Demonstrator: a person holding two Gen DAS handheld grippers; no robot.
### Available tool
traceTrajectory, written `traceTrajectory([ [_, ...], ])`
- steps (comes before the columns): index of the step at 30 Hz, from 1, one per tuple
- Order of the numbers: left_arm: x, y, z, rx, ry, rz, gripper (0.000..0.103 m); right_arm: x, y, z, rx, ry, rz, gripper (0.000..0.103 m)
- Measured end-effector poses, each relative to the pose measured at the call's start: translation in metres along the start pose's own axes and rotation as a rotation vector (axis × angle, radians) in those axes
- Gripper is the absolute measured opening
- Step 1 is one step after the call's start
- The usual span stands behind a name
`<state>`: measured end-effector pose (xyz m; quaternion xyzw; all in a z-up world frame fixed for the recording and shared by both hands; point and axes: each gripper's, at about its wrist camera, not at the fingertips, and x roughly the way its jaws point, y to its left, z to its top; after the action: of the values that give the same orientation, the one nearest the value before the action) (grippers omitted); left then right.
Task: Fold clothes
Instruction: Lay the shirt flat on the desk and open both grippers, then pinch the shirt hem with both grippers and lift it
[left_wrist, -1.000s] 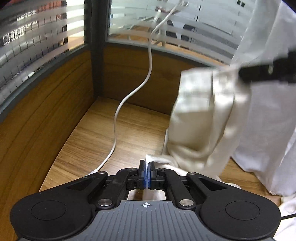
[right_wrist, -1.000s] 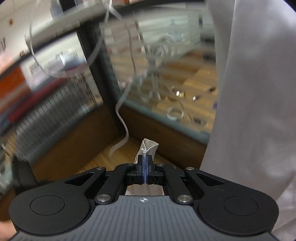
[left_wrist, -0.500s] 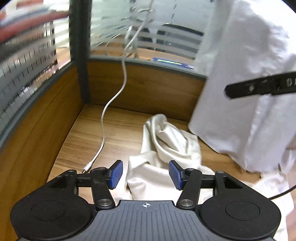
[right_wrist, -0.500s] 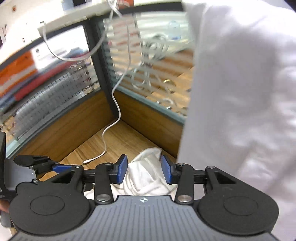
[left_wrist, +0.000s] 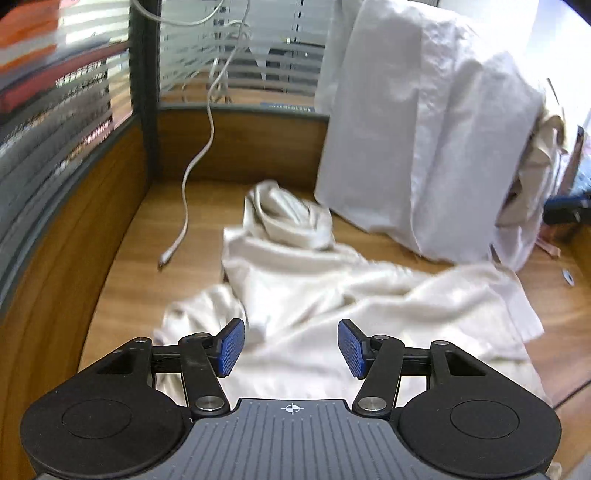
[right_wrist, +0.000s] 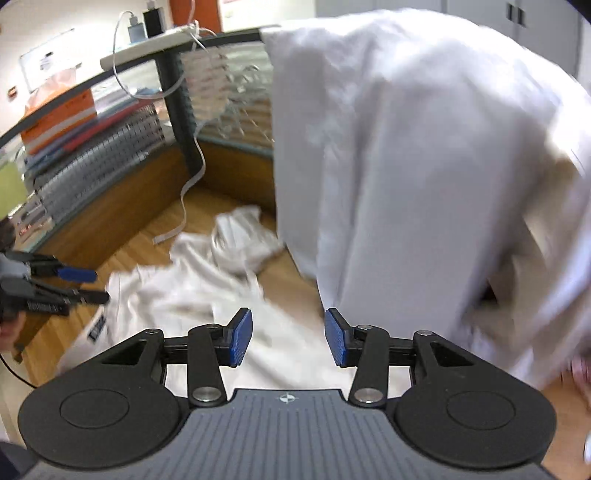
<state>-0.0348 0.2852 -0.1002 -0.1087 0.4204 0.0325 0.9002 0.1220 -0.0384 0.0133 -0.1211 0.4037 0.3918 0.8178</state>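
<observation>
Crumpled cream cloth garment (left_wrist: 332, 291) lies loose on the wooden desk (left_wrist: 147, 266), just beside a hanging white sheet (left_wrist: 424, 147); thin white cable (left_wrist: 184, 221) trails at its left. Left gripper (left_wrist: 291, 346) and right gripper (right_wrist: 288, 341) hover above it, jaws spread, nothing pinched

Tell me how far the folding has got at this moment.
Done: the cream garment is out of the grippers, lying crumpled on the wooden desk, with no fold visible. In hand: nothing; the left gripper and right gripper hang open above it. Left: spreading it flat and every fold, plus the white cloth draped at the back, if that is laundry too.
</observation>
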Motion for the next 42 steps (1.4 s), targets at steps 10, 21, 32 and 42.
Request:
traceTrajectory([
  [10,-0.025,-0.014,-0.065,0.095,0.109,-0.040,0.061,-0.047,0.013,-0.142,0.194,0.089,-0.060,0.049],
  [21,-0.046,-0.025,-0.140,0.071,0.195,0.006,0.064,-0.062,0.058,-0.257,0.251,0.213,-0.079,0.049],
  [32,-0.060,0.003,-0.200,-0.138,0.204,0.279,0.063,-0.050,0.080,-0.319,0.337,0.258,-0.131,0.052],
  [42,-0.052,0.017,-0.200,-0.225,0.196,0.247,0.005,-0.044,0.101,-0.327,0.358,0.253,-0.162,0.050],
])
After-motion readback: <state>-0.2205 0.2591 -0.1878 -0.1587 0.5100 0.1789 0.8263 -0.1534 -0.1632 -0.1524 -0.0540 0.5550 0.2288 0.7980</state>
